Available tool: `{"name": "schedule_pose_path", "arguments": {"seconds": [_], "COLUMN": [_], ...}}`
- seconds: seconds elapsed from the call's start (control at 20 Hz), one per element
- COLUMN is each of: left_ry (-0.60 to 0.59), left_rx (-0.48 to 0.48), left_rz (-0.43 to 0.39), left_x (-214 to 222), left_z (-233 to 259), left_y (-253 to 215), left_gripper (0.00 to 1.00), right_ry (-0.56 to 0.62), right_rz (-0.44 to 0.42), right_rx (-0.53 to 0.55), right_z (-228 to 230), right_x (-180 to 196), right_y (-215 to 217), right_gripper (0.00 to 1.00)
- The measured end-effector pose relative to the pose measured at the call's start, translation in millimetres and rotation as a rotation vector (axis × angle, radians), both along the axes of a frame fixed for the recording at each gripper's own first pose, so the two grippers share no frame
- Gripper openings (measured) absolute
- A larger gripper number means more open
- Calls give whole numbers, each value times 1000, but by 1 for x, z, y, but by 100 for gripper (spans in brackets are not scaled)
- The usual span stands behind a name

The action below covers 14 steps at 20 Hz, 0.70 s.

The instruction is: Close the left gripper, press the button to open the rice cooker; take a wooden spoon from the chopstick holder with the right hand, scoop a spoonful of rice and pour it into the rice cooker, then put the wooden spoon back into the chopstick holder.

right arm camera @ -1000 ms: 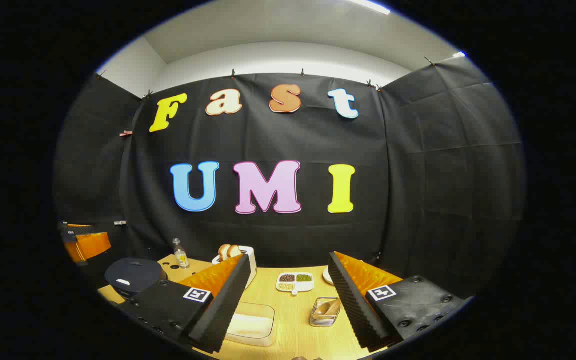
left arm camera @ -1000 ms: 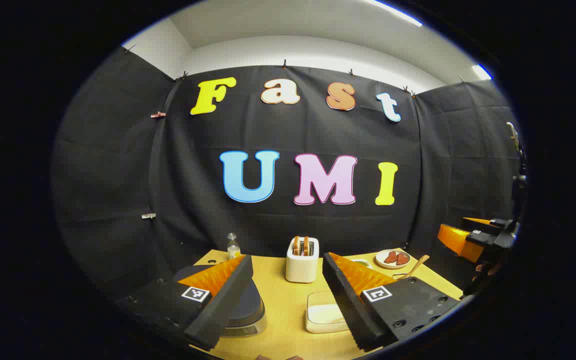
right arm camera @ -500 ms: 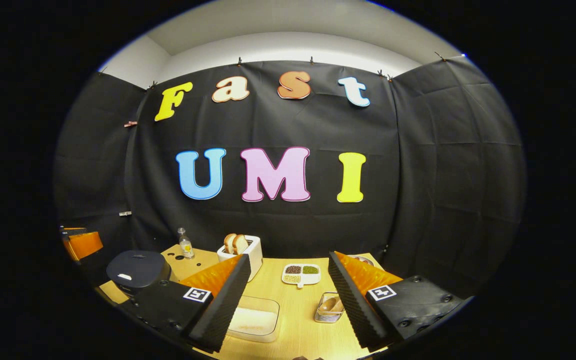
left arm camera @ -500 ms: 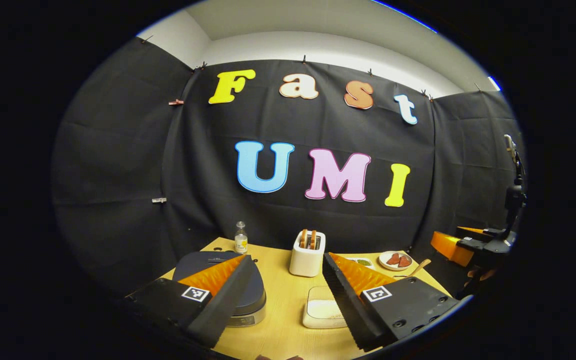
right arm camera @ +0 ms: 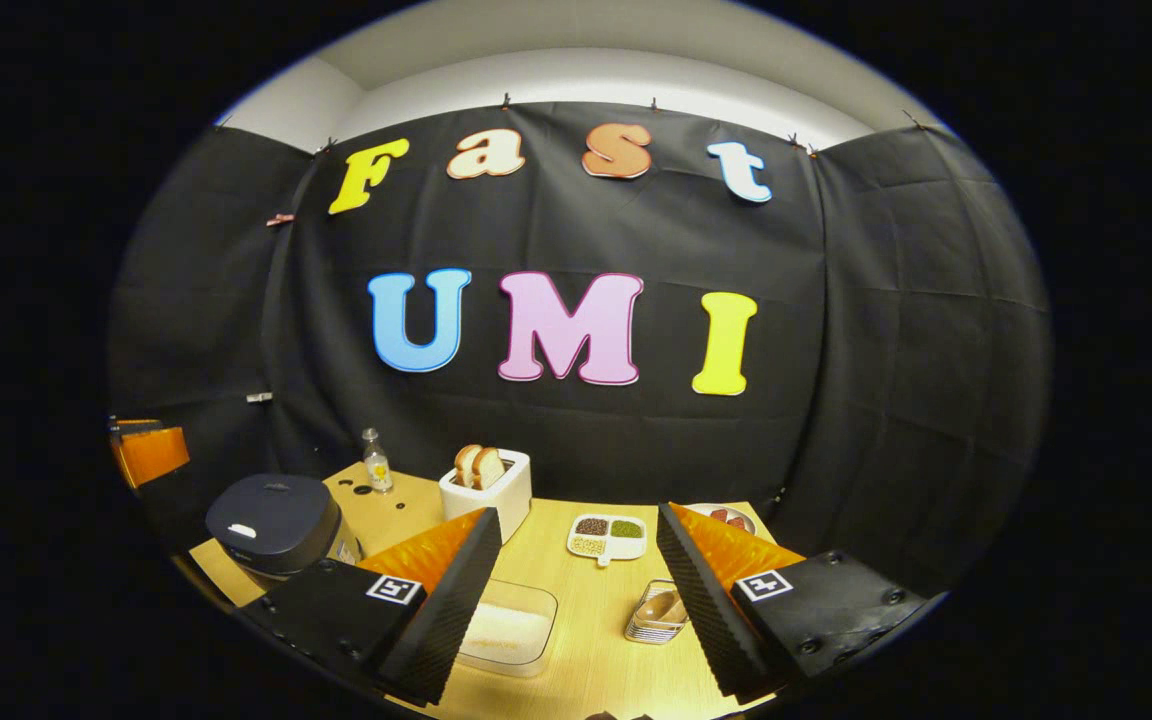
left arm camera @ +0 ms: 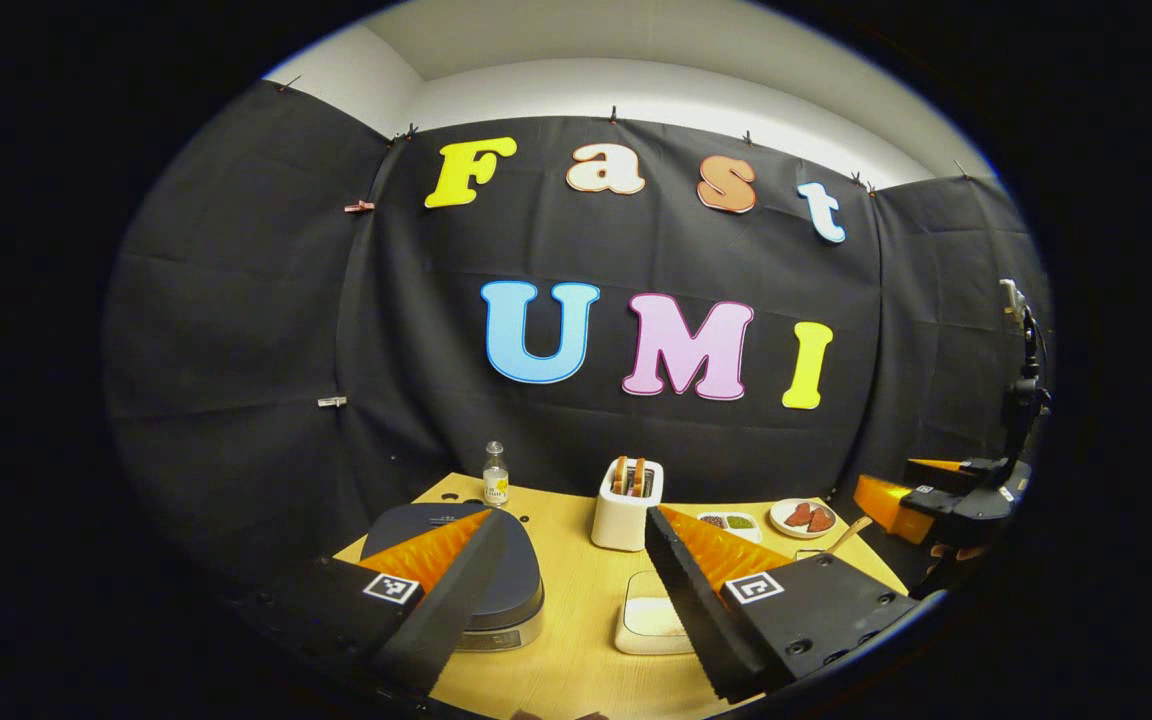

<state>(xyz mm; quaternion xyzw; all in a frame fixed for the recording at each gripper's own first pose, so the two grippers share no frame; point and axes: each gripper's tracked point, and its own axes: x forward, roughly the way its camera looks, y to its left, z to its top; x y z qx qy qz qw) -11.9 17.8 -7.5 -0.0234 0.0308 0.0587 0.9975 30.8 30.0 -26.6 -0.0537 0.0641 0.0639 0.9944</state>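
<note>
The dark-lidded rice cooker (left arm camera: 521, 585) stands shut on the left of the wooden table (left arm camera: 576, 660), partly behind one finger of my left gripper (left arm camera: 574, 515), which is open and hangs above the table. In the right gripper view the rice cooker (right arm camera: 276, 512) is at the far left. A wire chopstick holder (right arm camera: 654, 622) with the wooden spoon (right arm camera: 671, 605) in it stands just ahead of my right gripper (right arm camera: 576, 515), also open with nothing in it. A clear box of rice (right arm camera: 511, 630) lies between its fingers; the rice box (left arm camera: 651, 618) also lies ahead of the left gripper.
A white toaster (right arm camera: 488, 490) with bread, a small bottle (right arm camera: 373, 463), a divided dish of grains (right arm camera: 608, 535) and a plate (left arm camera: 808, 517) stand at the back of the table. The right gripper (left arm camera: 936, 490) and the left gripper (right arm camera: 148, 452) each show at the other view's edge.
Both views have shifted: the table shows more fully and its things sit higher and farther off. Both grippers stayed open and hold nothing.
</note>
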Motion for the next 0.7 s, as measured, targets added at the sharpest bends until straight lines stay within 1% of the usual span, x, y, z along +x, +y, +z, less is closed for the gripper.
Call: {"name": "schedule_pose_path", "arguments": {"seconds": [0.15, 0.3, 0.45, 0.5, 0.6, 0.65, 0.7], "left_ry": [9, 45, 67, 76, 87, 91, 100], "left_rx": [-3, -22, -68, -78, -84, -84, -82], "left_rz": [27, 60, 90, 94, 123, 140, 157], "left_x": [1, 2, 2, 2, 0, 1, 0], "left_z": [-3, -12, -19, -22, -24, -25, -25], "left_y": [7, 20, 37, 43, 62, 72, 82], "left_gripper": [95, 95, 95, 93, 83, 74, 68], "right_ry": [5, 17, 4, 1, -23, -37, -43], "right_rz": [31, 58, 60, 56, 37, 15, -4], "right_rx": [-16, -20, -5, 7, 22, 30, 46], "right_z": [-5, -9, -3, -2, 3, 7, 9], "right_x": [5, 8, 10, 10, 9, 7, 5], "right_y": [10, 21, 24, 24, 21, 14, 8], "right_gripper": [98, 98, 98, 98, 98, 98, 98]}}
